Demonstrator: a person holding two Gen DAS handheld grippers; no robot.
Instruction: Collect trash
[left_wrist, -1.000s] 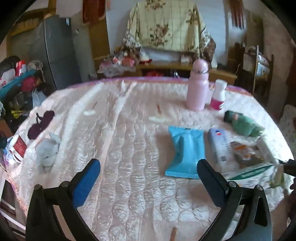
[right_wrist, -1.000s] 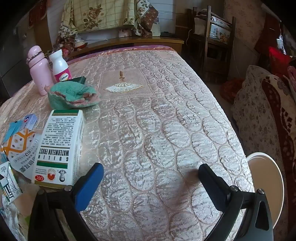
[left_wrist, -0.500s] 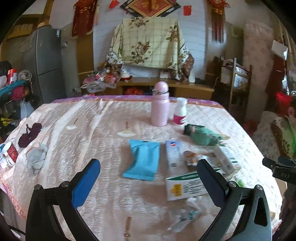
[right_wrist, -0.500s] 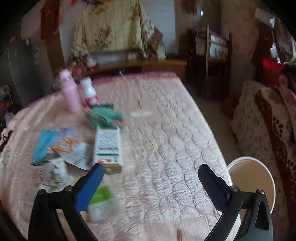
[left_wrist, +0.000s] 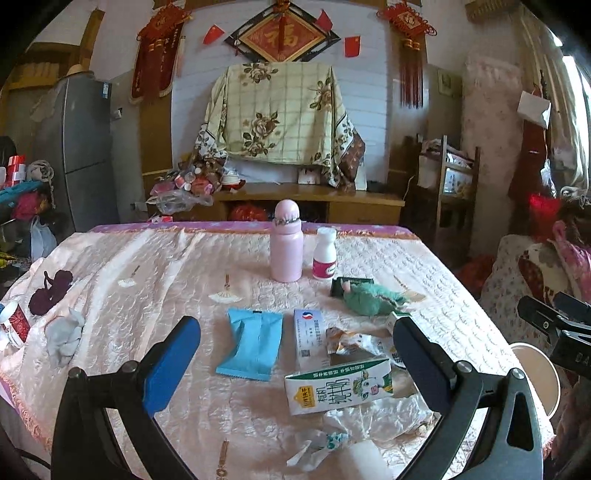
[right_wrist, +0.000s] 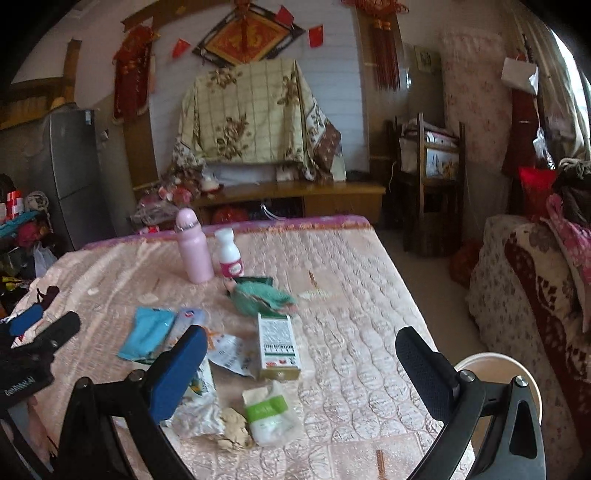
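- Since a second ago both claws have pulled back and risen: the left wrist view then showed little past the blue packet, and now takes in the whole desk under its quilted pink cover and the wall behind.
- The left claw is released, jaws wide apart, holding nothing, above the near edge. The right claw is likewise spread and bare.
- The trash lies clustered at the near right of the desk: a blue packet, a white-and-green milk carton with Chinese print lying on its side, crumpled wrappers and a green-labelled sachet.
- An upright green-and-white box carries small print too blurred to read.
- A pink bottle and a small white bottle stand near the far edge, with a green cloth just in front.
- A round white bin sits off the desk's right edge; the desk's right half and left side are open.
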